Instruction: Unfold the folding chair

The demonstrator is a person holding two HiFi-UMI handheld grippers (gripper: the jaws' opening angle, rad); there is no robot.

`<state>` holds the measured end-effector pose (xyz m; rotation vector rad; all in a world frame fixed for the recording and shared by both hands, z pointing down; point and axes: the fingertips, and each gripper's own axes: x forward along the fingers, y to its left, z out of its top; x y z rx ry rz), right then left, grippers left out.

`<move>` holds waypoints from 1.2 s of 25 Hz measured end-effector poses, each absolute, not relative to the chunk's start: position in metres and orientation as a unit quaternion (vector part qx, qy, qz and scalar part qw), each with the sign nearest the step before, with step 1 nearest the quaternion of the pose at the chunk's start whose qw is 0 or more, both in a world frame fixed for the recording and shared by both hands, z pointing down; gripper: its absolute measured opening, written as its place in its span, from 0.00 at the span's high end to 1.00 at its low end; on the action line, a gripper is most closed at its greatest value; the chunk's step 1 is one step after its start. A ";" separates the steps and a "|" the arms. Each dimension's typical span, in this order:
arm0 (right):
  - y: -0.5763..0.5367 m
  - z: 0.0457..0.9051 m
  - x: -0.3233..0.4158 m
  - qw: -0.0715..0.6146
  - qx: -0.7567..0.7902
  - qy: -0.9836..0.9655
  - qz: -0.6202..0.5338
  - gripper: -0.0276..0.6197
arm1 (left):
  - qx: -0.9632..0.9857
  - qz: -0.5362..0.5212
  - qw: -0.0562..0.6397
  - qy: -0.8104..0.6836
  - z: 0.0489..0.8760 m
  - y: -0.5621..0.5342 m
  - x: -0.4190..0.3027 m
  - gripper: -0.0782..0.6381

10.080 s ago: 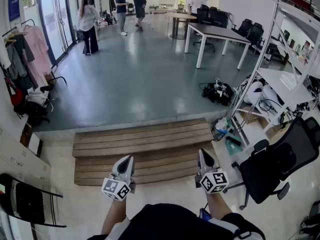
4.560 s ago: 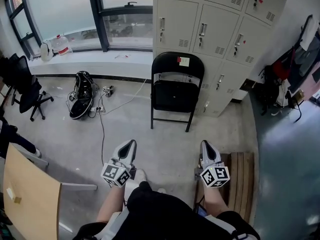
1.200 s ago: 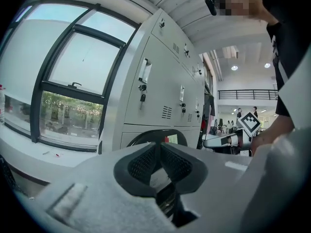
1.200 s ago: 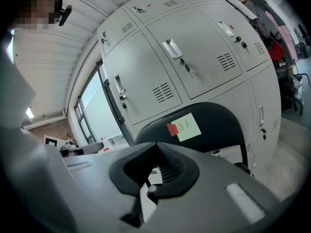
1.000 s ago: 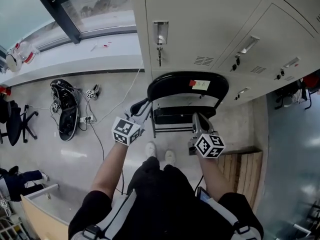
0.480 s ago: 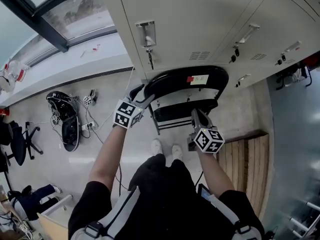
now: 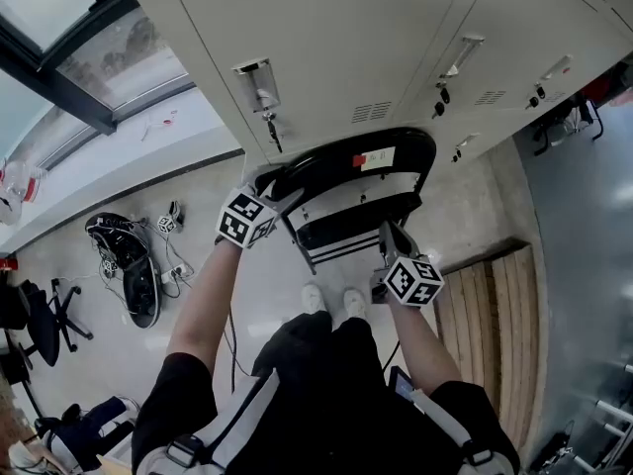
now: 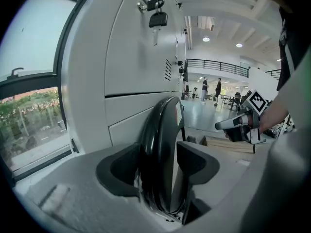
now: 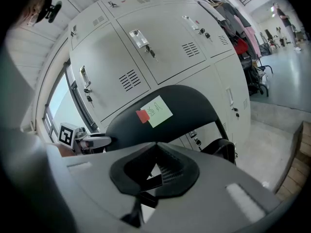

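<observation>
Folding chair [image 7: 338, 237] is folded flat, standing upright on the floor [image 7: 455, 201] hard against the foot of the lockers [image 7: 326, 47], straight ahead of me. Key geometry: the backrest [image 7: 331, 166] runs side to side across my front, its right end a bit higher in the head view, and my left gripper [image 7: 275, 188] sits at its left end. Left jaws have just been opening and stand wide, straddling the backrest's black edge. In the left gripper view the rim runs up between the two pads, close to one and with a visible gap at the other, so I read it as not clamped yet. Right gripper [image 7: 393, 234] is fully closed with nothing in it. It is lower down, just beside the right side of the seat [image 7: 356, 234] and below the backrest's right half, where the sticky note [image 7: 379, 158] is. Can't tell if its tip touches the seat. So left is the hand at the top of the chair, and right is the one nearer the seat. My guess for the next move: close left on the backrest to hold the frame, then swing the seat down and away from the lockers with the closed right tip. Risk: the legs skate on the smooth floor, or the back scrapes the locker doors, if I pull before clamping.
</observation>
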<state>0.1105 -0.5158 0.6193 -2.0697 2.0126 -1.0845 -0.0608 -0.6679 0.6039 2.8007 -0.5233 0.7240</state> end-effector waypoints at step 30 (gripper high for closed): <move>-0.555 0.778 0.095 0.057 -0.717 0.360 -0.594 0.48 | 0.953 0.257 0.078 -0.142 0.615 -0.670 -0.031 0.63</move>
